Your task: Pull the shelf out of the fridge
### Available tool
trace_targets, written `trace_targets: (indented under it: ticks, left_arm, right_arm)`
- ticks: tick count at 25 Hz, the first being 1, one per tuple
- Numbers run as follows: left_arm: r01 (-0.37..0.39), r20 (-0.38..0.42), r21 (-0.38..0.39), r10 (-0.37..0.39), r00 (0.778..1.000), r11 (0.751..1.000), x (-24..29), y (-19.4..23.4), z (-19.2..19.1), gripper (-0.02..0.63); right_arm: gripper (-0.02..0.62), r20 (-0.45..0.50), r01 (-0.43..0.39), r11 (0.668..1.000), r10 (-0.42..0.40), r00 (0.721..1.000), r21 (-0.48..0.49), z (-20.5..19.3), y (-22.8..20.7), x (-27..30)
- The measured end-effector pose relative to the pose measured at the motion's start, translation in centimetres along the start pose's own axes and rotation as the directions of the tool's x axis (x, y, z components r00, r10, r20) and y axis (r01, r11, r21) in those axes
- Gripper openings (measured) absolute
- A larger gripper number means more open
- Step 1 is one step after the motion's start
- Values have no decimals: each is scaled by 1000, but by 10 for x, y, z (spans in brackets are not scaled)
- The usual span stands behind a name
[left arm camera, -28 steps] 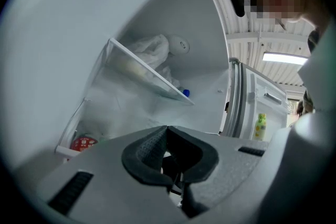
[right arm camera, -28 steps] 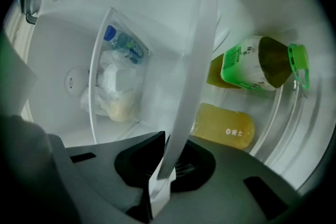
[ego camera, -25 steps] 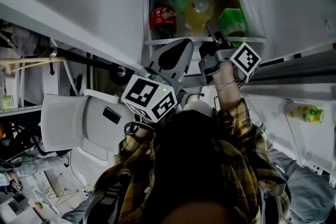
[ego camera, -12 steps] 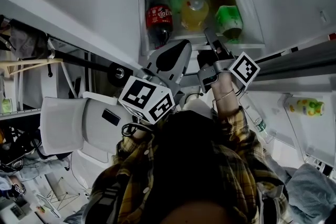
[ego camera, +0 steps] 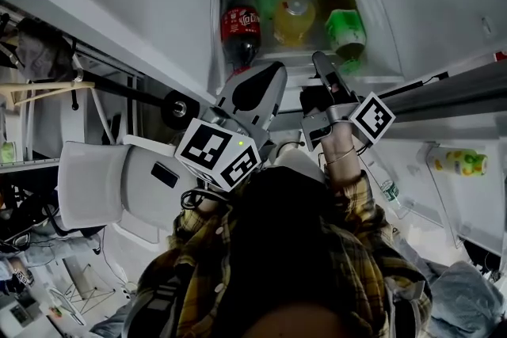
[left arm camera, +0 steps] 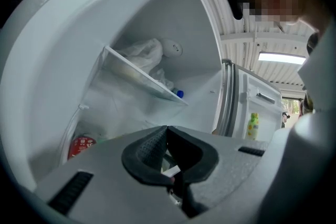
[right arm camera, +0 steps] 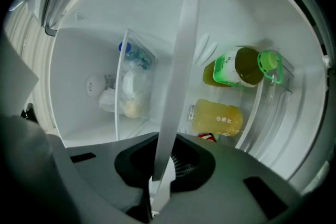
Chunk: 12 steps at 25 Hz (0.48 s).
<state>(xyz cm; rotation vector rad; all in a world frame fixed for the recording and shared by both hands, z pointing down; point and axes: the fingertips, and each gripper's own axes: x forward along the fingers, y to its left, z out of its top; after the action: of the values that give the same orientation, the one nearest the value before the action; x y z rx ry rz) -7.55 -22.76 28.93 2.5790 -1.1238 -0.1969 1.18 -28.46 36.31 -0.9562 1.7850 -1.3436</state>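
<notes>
Looking into the open fridge (right arm camera: 157, 8), found the shelf (right arm camera: 178, 60) as a pale strip up the middle of the right gripper view, its lower end pinched in the jaws of the right gripper (right arm camera: 163, 165). Noted a green bottle (right arm camera: 239, 68) and a yellow bottle (right arm camera: 218, 119) right of it. Held the left gripper (left arm camera: 169, 144) low in its own view, jaws pressed together on nothing.
</notes>
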Motion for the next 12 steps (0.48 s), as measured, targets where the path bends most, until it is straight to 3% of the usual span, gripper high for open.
trace_targets:
  ticks: [12]
  left_arm:
    - [0,11,0,0,1000,1000,-11,-9,-1,4]
  right_arm:
    - [38,1,-16,1000,16,1000,18,-8,2,-19]
